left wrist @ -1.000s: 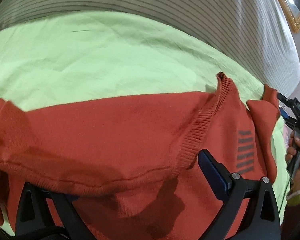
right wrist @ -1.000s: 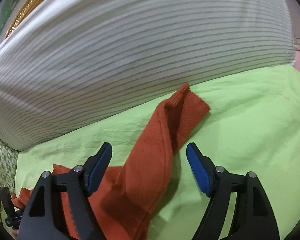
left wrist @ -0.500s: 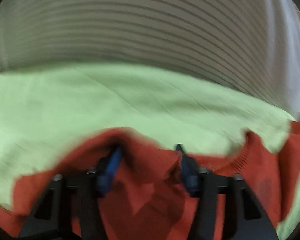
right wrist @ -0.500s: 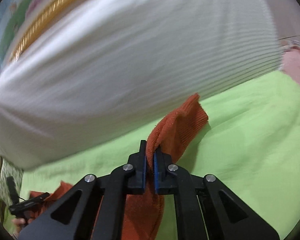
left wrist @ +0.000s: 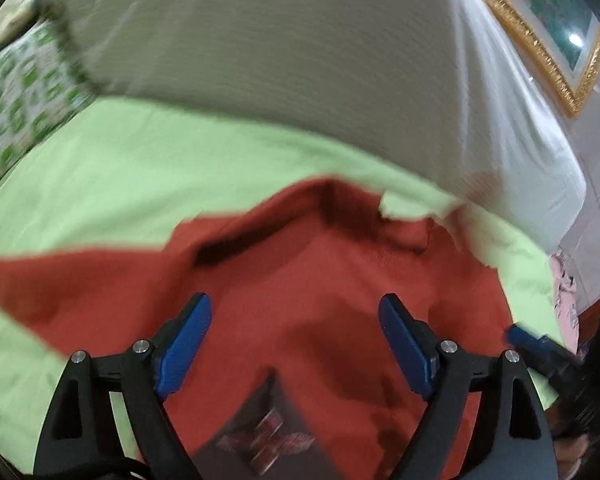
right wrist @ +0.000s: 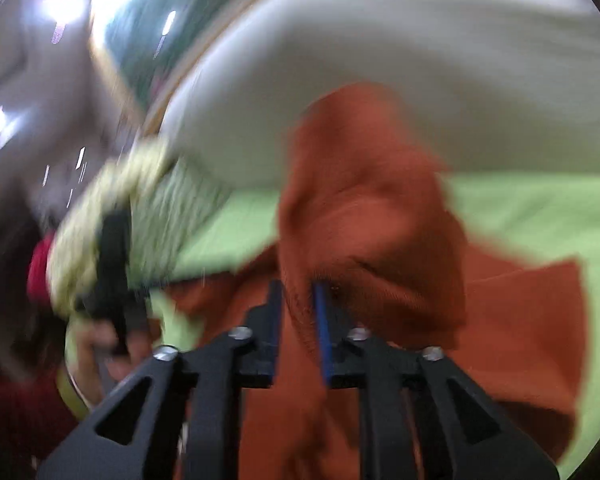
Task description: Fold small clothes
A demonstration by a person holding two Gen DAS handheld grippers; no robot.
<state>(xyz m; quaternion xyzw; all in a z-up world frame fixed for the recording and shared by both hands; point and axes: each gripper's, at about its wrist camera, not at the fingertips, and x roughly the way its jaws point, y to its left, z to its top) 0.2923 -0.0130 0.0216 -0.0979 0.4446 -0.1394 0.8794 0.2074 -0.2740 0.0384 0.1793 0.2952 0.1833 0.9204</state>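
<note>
A small rust-red knit sweater [left wrist: 300, 272] lies spread on a light green sheet [left wrist: 140, 172]. It has a dark printed patch [left wrist: 268, 436] on its front. My left gripper [left wrist: 294, 320] is open just above the sweater's body and holds nothing. My right gripper [right wrist: 298, 300] is shut on a fold of the sweater [right wrist: 364, 220] and holds that part lifted above the sheet [right wrist: 540, 216]. The right gripper also shows at the right edge of the left wrist view [left wrist: 540, 348]. Both views are blurred by motion.
A white striped cover [left wrist: 300, 60] rises behind the green sheet. A green patterned pillow [left wrist: 16, 92] lies at the far left. A gold picture frame [left wrist: 540, 44] hangs on the wall at the right. The person's left hand and sleeve [right wrist: 96, 240] show in the right wrist view.
My left gripper has opened and let go of the sweater. My right gripper closed on the sleeve half a second ago and has since lifted it and swung it left.
</note>
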